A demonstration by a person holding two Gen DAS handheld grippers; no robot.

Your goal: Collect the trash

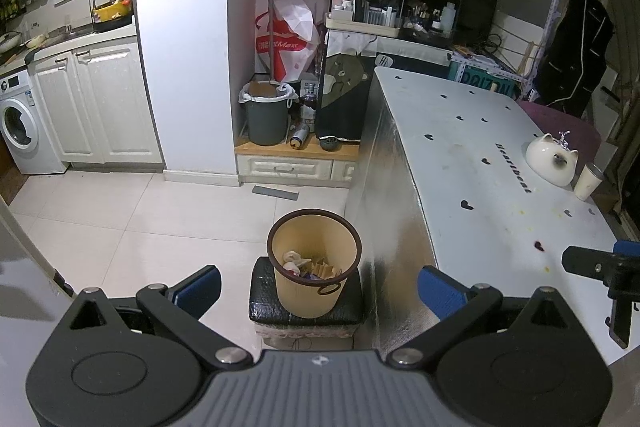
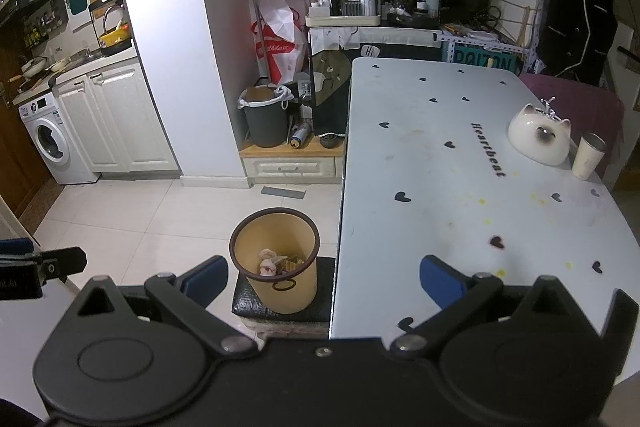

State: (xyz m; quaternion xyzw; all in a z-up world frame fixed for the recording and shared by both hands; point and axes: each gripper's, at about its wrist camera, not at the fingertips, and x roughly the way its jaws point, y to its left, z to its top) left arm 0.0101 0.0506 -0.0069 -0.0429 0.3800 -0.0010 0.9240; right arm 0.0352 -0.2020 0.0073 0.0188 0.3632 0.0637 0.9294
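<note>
Tan bin (image 1: 316, 263) sits on a little black stool (image 1: 306, 307) right against the counter (image 1: 480, 163) edge, roughly 12 o'clock from my left claw (image 1: 318, 287) and more like 11 o'clock from my right claw (image 2: 324, 281). Both claws are spread wide and carrying nothing.

Progress-wise I'd say we're basically done, or close to it. There's crumpled paper and some scraps (image 2: 276, 263) already down in the bin, and I can't spot any loose trash left on the counter. What's on there is a white cat-shaped ceramic thing (image 2: 538, 137) and a cup (image 2: 588, 155) out at about 2 o'clock, which don't read as trash to me. Otherwise just yellowish spots and a dark stain on the heart-print cover, and a claw isn't going to pick those up.

A flat grey thing lies on the floor (image 1: 120, 211) past the bin at 12 o'clock; can't tell if that counts. If it does, that's the one pick left. The big grey bin in the alcove is already lined and full-looking, so I'm leaving it alone.
</note>
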